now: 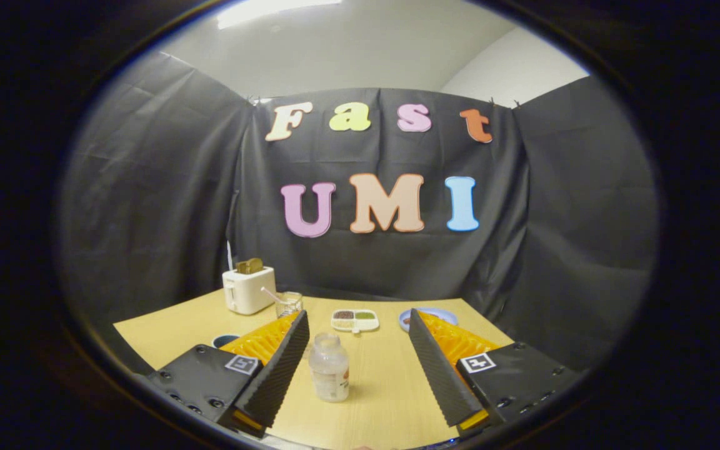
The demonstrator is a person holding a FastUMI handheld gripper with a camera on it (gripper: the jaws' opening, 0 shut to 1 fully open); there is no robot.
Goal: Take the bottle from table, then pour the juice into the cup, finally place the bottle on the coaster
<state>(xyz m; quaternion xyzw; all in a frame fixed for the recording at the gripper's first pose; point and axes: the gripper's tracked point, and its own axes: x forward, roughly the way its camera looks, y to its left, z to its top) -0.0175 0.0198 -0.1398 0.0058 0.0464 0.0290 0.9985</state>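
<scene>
The claw (359, 356) stands wide open above the wooden table (391, 400), its 2 ribbed black fingers (282, 365) set well apart and touching nothing. Between them, closer to the left finger than to the right, the bottle (329, 367) stands upright on the table, a small clear plastic one with no cap on its open neck and pale contents inside.

Beyond the left fingertip a clear glass cup (289, 304) holding a straw stands just right of a white toaster (248, 289) with a slice of bread in its slot. A dark round object (224, 340), possibly the coaster, lies near the left finger, partly hidden by it. Farther off, a small divided dish (355, 319) sits mid-table and a blue plate (429, 315) lies past the right fingertip.

Step in hand, as judged: the approach for taking the bottle; no grasp is made yet. The next move calls for advancing until both pads flank the body, then closing gently, since thin plastic may flex and an uncapped bottle can spill if tipped.
</scene>
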